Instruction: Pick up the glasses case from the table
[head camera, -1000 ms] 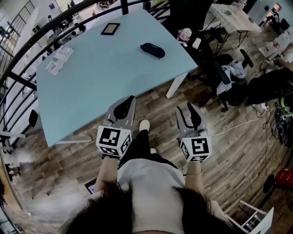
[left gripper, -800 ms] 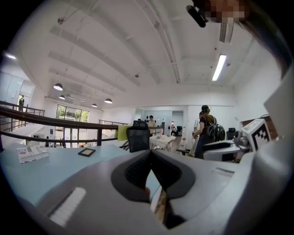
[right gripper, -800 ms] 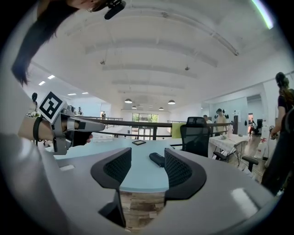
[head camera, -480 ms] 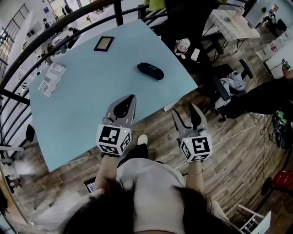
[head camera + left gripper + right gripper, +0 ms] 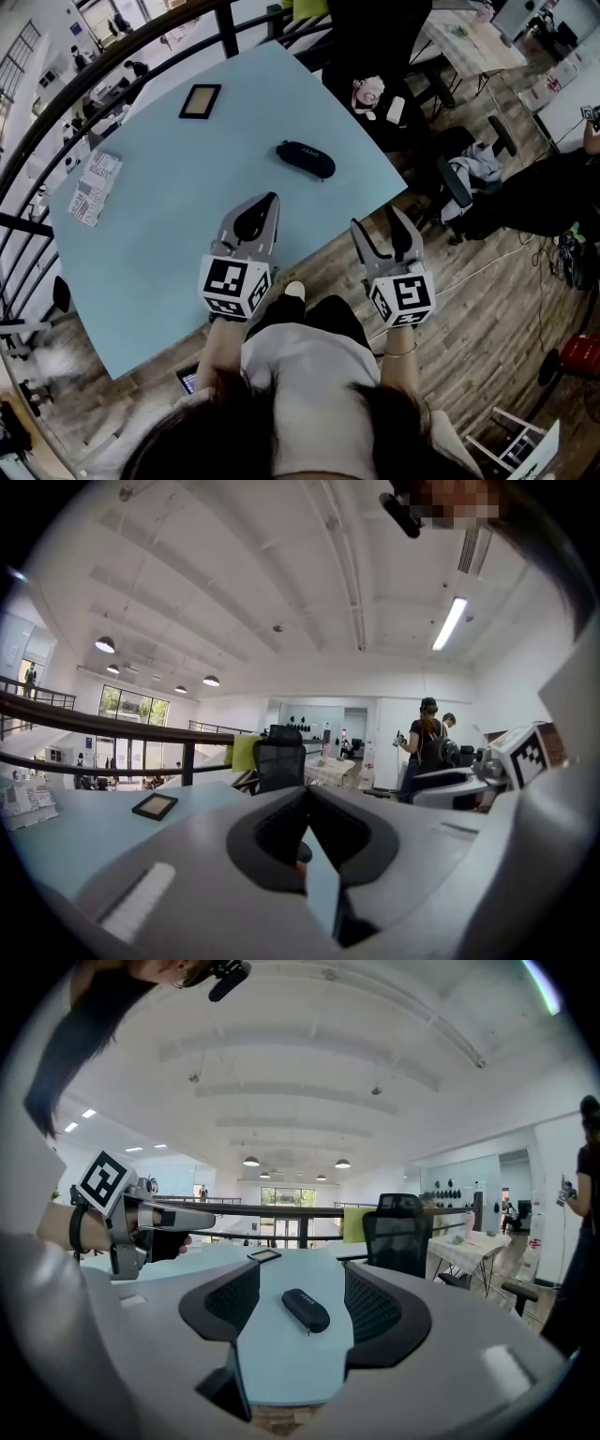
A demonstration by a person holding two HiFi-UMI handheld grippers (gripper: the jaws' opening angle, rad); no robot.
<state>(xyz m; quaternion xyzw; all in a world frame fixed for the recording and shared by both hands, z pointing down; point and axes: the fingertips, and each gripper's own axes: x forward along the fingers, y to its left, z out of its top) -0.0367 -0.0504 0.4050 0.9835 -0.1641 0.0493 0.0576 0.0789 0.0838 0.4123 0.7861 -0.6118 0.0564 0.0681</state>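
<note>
L gripper point(image 5: 272, 199): jaws closed tip to tip, nothing held. It hangs over the near part of a pale blue table point(image 5: 150, 234). R gripper point(image 5: 375, 217): jaws apart and just been opening, w/ nothing btwn them. Its tips sit about at the table's near edge, w/ wood floor point(image 5: 487, 309) below. A person seen from above holds both, each w/ a marker cube at its rear. The glasses case point(image 5: 306, 159), dark, long & rounded, lies flat on the table, ahead of both grippers & well apart from them, toward the table's R side. In the R gripper view the case shows in the gap btwn the open jaws but farther off, untouched. Farther back on the table are a small dark frame point(image 5: 200, 100) & a printed sheet point(image 5: 94, 175) near the L edge. A black office chair point(image 5: 398, 1232) stands beyond the table, & a dark railing point(image 5: 281, 1209) runs behind it.
</note>
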